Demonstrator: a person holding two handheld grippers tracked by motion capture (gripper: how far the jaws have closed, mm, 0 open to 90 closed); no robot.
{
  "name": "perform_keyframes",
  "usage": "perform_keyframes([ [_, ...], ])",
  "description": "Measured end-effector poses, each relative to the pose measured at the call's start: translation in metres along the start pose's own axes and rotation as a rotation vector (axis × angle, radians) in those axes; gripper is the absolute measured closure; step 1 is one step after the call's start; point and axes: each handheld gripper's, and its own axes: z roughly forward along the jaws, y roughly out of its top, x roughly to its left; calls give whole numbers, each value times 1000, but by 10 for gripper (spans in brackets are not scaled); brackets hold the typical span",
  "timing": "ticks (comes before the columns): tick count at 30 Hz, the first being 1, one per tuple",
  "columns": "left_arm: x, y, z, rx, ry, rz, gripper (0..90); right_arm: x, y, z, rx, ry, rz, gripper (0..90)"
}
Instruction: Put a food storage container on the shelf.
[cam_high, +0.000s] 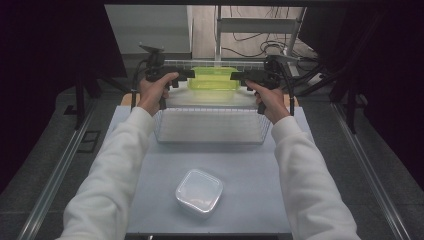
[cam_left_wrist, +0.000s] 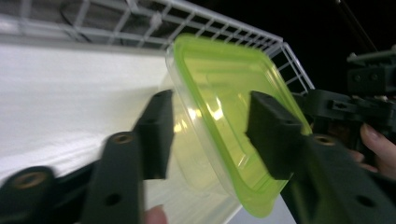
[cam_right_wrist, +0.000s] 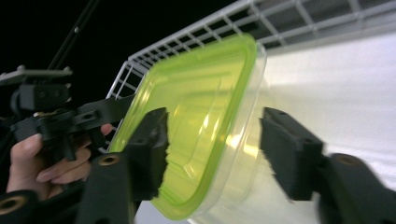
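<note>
A clear food box with a yellow-green lid (cam_high: 214, 78) sits at the far end of a white wire basket (cam_high: 165, 125). My left gripper (cam_high: 189, 75) is at its left end and my right gripper (cam_high: 235, 76) at its right end. In the left gripper view the box (cam_left_wrist: 224, 93) lies tilted between my open jaws (cam_left_wrist: 210, 116), its lid toward the right jaw. The right gripper view shows the box (cam_right_wrist: 201, 102) between that gripper's jaws (cam_right_wrist: 215, 126). The right pad (cam_right_wrist: 289, 154) stands clear of the clear wall.
A second clear box with a clear lid (cam_high: 199, 191) rests on the pale table near the front edge. The basket's wire walls (cam_left_wrist: 219, 25) (cam_right_wrist: 196, 37) rise behind the green-lidded box, and a white liner covers the basket floor. Cables and metal frame lie beyond the table.
</note>
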Motion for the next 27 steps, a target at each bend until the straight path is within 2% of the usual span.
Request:
perform_keyframes([
  [1, -1, -1, -2, -6, 9, 16, 415, 2, 0, -2, -17, -9, -15, 360],
  [3, -6, -3, -9, -27, 28, 56, 352, 8, -2, -8, -36, 15, -41, 300],
  [8, -24, -8, -27, -60, 70, 139, 301, 23, -7, -22, -59, -35, -143, 235],
  [13, -39, -16, -46, -69, 75, 204, 286, 32, -13, -40, -66, -53, -223, 213],
  [15, -41, -19, -50, -71, 69, 219, 286, 33, -15, -44, -71, -52, -236, 213],
  [16, -44, -23, -53, -70, 62, 228, 285, 33, -18, -47, -71, -54, -250, 211],
  [17, -49, -33, -61, -67, 56, 253, 278, 31, -25, -56, -73, -57, -299, 211],
  [18, -49, -33, -61, -67, 56, 253, 277, 31, -25, -56, -73, -57, -299, 211],
  [19, -52, -47, -68, -57, 56, 282, 274, 27, -35, -66, -65, -58, -336, 213],
  [20, -52, -47, -68, -57, 56, 282, 275, 27, -35, -66, -65, -58, -336, 213],
  [21, -53, -61, -74, -47, 56, 300, 275, 23, -47, -78, -53, -63, -379, 215],
  [22, -53, -61, -74, -47, 56, 300, 276, 23, -47, -78, -53, -63, -379, 215],
  [23, -53, -68, -76, -44, 58, 305, 276, 22, -51, -82, -54, -66, -392, 217],
  [24, -52, -82, -80, -30, 68, 316, 285, 20, -62, -93, -51, -70, -418, 223],
  [25, -51, -89, -82, -21, 73, 317, 288, 18, -69, -98, -55, -66, -425, 232],
  [26, -51, -89, -82, -21, 73, 317, 289, 15, -75, -102, -55, -62, -429, 235],
  [27, -49, -96, -83, -12, 79, 323, 289, 13, -82, -106, -49, -64, -433, 237],
])
